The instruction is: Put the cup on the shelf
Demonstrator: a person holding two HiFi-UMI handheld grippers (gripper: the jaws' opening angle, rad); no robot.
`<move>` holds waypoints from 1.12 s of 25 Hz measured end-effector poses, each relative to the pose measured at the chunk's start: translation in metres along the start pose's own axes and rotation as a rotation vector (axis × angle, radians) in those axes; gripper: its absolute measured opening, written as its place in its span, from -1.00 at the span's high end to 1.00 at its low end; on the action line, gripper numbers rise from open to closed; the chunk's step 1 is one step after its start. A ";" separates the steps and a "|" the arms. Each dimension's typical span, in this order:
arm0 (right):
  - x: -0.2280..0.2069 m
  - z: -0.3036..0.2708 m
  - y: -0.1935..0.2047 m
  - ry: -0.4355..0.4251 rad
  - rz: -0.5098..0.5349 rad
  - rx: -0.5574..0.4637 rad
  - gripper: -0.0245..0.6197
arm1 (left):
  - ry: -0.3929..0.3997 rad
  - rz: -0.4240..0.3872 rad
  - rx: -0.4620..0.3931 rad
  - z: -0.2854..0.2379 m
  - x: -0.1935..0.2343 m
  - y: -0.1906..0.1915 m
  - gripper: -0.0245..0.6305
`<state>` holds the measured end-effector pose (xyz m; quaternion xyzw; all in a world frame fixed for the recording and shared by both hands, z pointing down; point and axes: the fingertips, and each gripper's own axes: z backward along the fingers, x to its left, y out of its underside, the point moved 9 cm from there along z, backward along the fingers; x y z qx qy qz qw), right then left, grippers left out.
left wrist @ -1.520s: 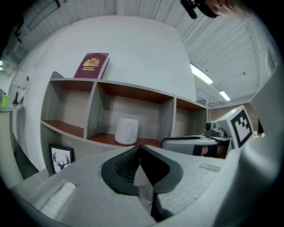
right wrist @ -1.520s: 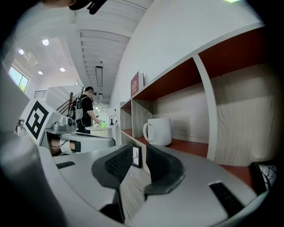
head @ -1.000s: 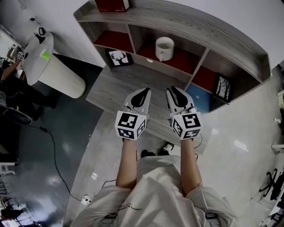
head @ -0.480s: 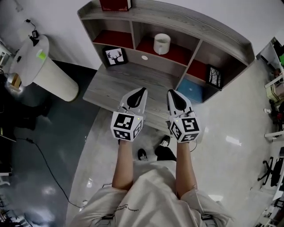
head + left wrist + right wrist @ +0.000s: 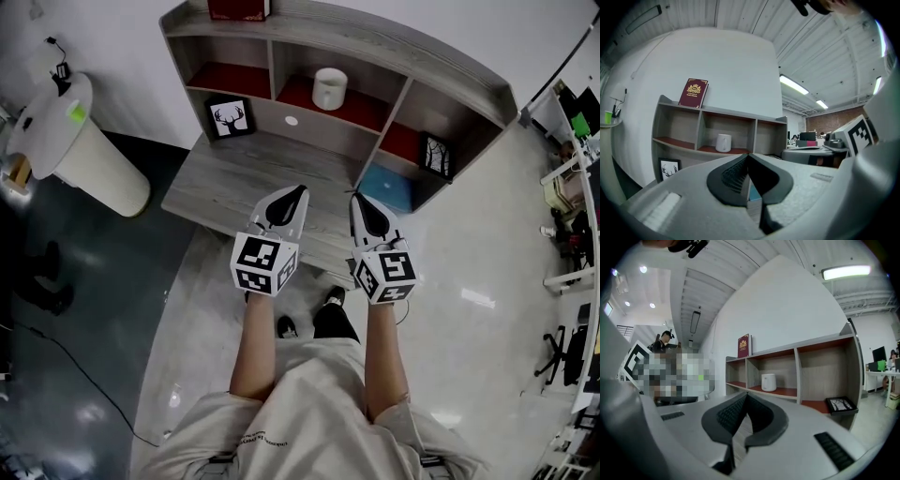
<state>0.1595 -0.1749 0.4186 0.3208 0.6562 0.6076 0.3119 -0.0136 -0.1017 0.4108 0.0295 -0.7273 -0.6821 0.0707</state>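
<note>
white cup [image 5: 329,88] upright in middle bay of shelf [image 5: 403,44]; left gripper [image 5: 294,195] and right gripper [image 5: 363,201] jaws closed, empty, well apart from it; risk: a needless re-reach tipping it.

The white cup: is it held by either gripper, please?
No, the white cup stands in the middle compartment of the shelf, apart from the left gripper and right gripper.

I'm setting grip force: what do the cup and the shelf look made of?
Cup: probably glazed ceramic; smooth, uniform white with a thick rim. Shelf: grey wood or wood-look laminate, matte; streaky grain lines run along the boards.
</note>
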 end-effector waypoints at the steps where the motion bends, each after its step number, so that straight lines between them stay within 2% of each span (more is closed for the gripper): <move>1: 0.000 0.001 -0.001 0.002 0.000 0.001 0.88 | 0.003 0.001 -0.001 0.001 0.000 0.000 0.89; 15: 0.002 -0.005 -0.005 0.019 -0.017 -0.006 0.88 | 0.039 -0.018 0.014 0.000 0.003 0.002 0.89; 28: 0.011 -0.002 -0.002 0.019 0.002 -0.003 0.88 | 0.023 -0.015 0.000 0.007 0.007 -0.001 0.89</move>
